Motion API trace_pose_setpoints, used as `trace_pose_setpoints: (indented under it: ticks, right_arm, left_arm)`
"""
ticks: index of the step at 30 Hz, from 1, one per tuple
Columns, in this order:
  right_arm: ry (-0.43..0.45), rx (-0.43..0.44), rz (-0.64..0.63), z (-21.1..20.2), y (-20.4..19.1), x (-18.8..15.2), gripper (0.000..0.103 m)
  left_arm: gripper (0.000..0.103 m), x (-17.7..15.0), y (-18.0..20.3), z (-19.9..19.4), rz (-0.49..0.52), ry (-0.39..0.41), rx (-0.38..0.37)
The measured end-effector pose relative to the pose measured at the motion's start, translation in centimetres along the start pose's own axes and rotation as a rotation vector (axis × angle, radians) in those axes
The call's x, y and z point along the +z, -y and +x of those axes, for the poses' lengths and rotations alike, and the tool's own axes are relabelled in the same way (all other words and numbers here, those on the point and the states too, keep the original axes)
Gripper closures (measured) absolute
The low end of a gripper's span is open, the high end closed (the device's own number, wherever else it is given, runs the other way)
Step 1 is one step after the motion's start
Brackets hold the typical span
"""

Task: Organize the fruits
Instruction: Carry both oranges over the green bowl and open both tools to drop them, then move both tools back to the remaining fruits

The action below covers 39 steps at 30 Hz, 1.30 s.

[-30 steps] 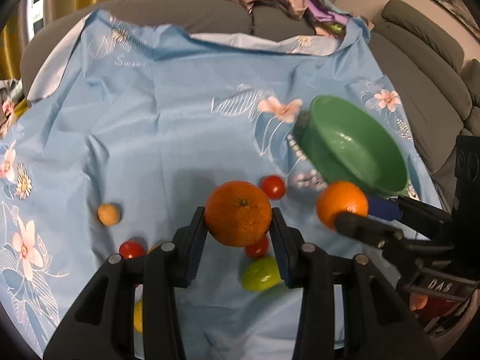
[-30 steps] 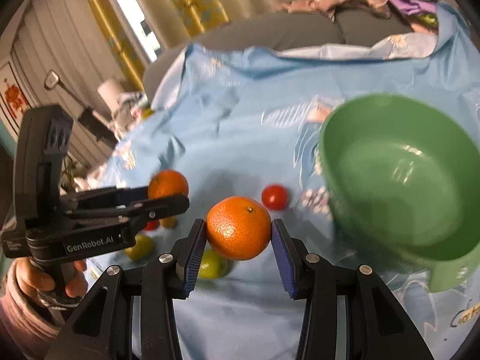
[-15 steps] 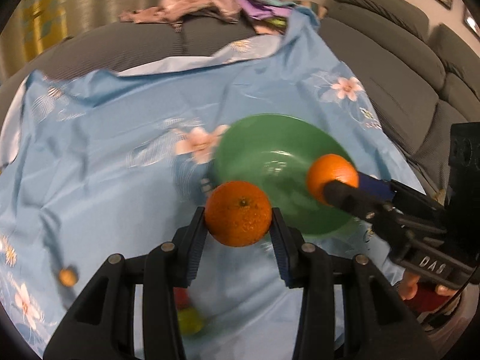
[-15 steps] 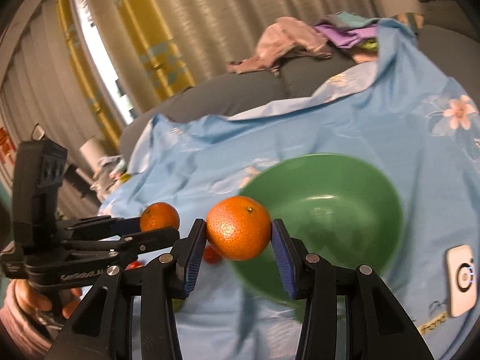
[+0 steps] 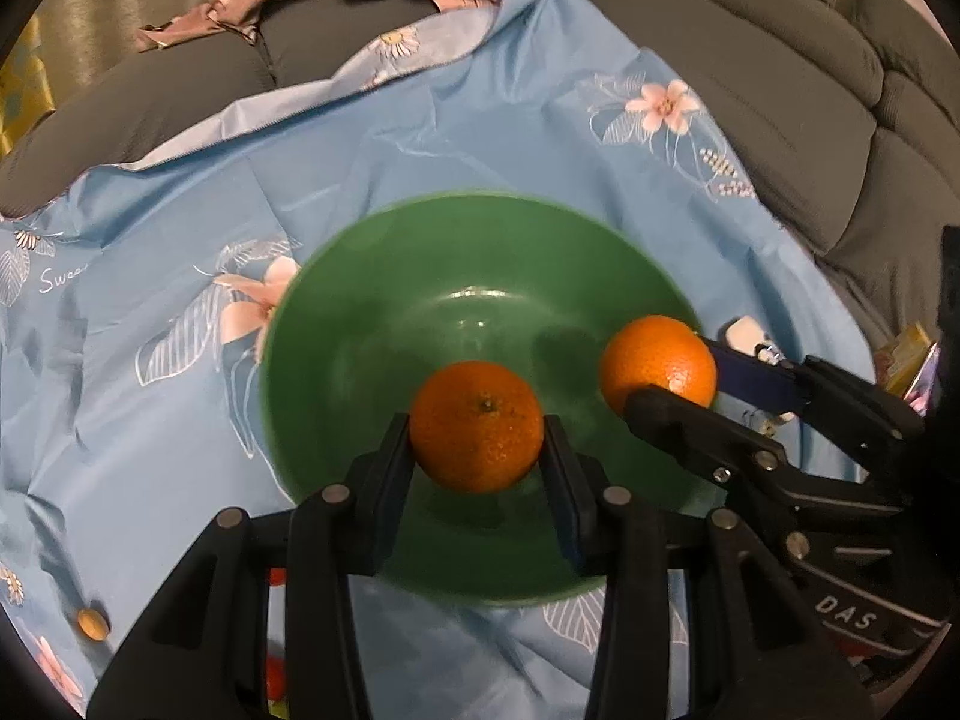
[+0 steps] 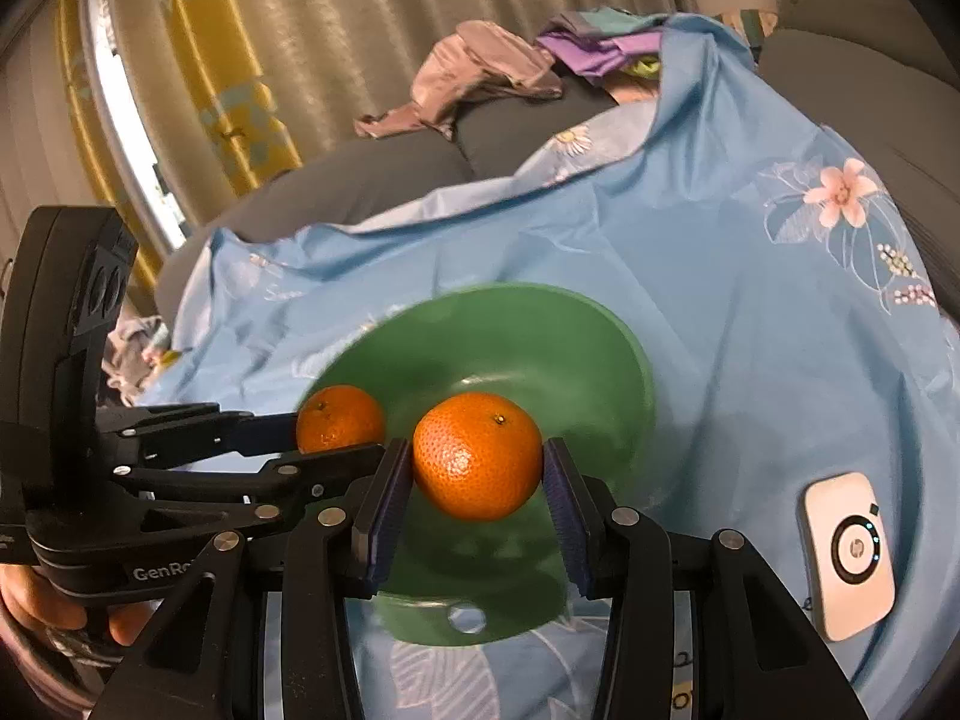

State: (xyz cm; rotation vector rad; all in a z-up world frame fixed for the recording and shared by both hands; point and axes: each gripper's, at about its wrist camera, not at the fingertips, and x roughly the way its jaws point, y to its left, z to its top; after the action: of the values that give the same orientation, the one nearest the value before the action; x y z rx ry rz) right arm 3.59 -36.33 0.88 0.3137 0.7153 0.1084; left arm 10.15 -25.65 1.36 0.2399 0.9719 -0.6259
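Observation:
My left gripper is shut on an orange and holds it over the near half of the green bowl. My right gripper is shut on a second orange, also above the bowl. In the left wrist view the right gripper's orange hangs over the bowl's right side. In the right wrist view the left gripper's orange hangs over the bowl's left rim. The bowl holds no fruit.
The bowl sits on a blue flowered cloth spread over a grey sofa. A small brown fruit and red tomatoes lie at the lower left. A white device lies right of the bowl. Clothes pile at the back.
Both grippers have carried their oranges from the loose fruit on the cloth to above the green bowl. The bowl now fills the middle of both views.

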Motion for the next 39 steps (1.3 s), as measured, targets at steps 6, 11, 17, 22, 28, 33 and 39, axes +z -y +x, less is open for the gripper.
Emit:
trace_pose_setpoints:
  ticks: [6, 11, 17, 22, 28, 33, 39]
  right_arm:
    - [-0.04, -0.053, -0.015, 0.5, 0.0, -0.4, 0.057]
    - [-0.025, -0.075, -0.028, -0.1, -0.7, -0.2, 0.057]
    - [-0.009, -0.072, -0.017, -1.2, -1.3, -0.5, 0.057]
    - [0.002, -0.008, -0.013, -2.3, -2.5, -1.2, 0.057]
    - [-0.019, 0.059, -0.038, -3.1, -4.7, -2.4, 0.057]
    - [-0.049, 0.104, -0.076, -3.3, -6.9, -3.3, 0.056]
    - [-0.114, 0.13, -0.132, -2.4, -9.9, -4.5, 0.056]
  left_arm:
    - [0.061, -0.5, -0.2, 1.5, 0.007, -0.045, 0.024]
    - [0.048, -0.6, -0.7, 0.6, 0.012, -0.023, 0.054]
    - [0.026, -1.9, -2.0, -2.2, -0.027, 0.027, 0.067]
    - [0.02, -4.5, -3.8, -5.8, -0.103, 0.075, 0.065]
    - [0.017, -8.4, -6.8, -9.2, -0.238, 0.099, 0.076]
    - [0.005, -12.1, -9.3, -12.0, -0.373, 0.147, 0.119]
    - [0.002, -15.8, -11.8, -15.1, -0.486, 0.231, 0.115]
